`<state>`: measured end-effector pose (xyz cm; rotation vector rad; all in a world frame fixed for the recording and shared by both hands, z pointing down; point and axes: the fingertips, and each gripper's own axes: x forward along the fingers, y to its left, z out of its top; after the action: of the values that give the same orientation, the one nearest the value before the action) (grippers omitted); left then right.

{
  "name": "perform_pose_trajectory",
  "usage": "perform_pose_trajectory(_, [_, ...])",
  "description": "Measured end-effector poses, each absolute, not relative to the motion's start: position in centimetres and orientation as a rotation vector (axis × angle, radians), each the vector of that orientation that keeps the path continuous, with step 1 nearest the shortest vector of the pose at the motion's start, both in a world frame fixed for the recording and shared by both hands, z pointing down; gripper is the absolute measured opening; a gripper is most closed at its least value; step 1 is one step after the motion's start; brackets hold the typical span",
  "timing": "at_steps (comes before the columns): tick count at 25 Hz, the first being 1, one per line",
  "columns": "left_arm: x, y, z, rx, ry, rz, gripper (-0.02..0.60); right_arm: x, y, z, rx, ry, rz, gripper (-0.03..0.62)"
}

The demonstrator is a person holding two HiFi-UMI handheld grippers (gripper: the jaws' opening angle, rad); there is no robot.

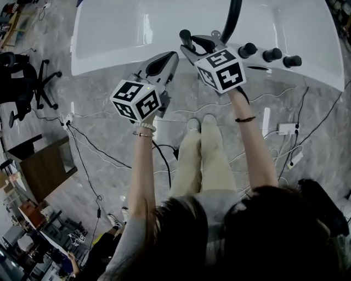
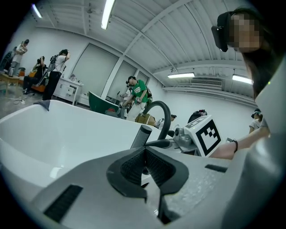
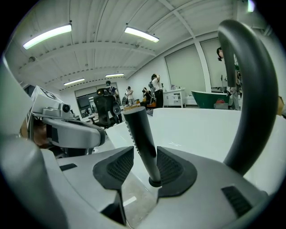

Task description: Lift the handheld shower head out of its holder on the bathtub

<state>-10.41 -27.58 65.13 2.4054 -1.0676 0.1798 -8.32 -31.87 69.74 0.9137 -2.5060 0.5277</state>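
Right claw (image 3: pixel 144 154) spread. Shower head (image 3: pixel 139 134) upright between pads, not pinched, seated in holder (image 3: pixel 155 182) on bathtub (image 1: pixel 126 33) rim, beside 1 black curved spout (image 3: pixel 250 89). Left claw (image 2: pixel 144 156) pressed together, empty, near tub edge.

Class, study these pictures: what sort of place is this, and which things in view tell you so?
Probably a large open workshop or lab, not a bathroom: the bathtub stands on a floor with an office chair and a power strip, and people work under strip lights behind.
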Motion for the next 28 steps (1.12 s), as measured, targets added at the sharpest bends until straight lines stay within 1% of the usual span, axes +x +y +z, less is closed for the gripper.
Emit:
perform_pose_trajectory(17, [-11.8,-27.3,67.1,2.355,-1.054,0.167,0.006,-9.5,-33.0,71.8,0.922,-2.428,0.511,0.140])
perform_pose_trajectory(28, [-10.8,-25.6,65.4,2.349,-1.050,0.156,0.006,-7.8,-32.0,70.2,1.048,-2.353,0.513,0.132])
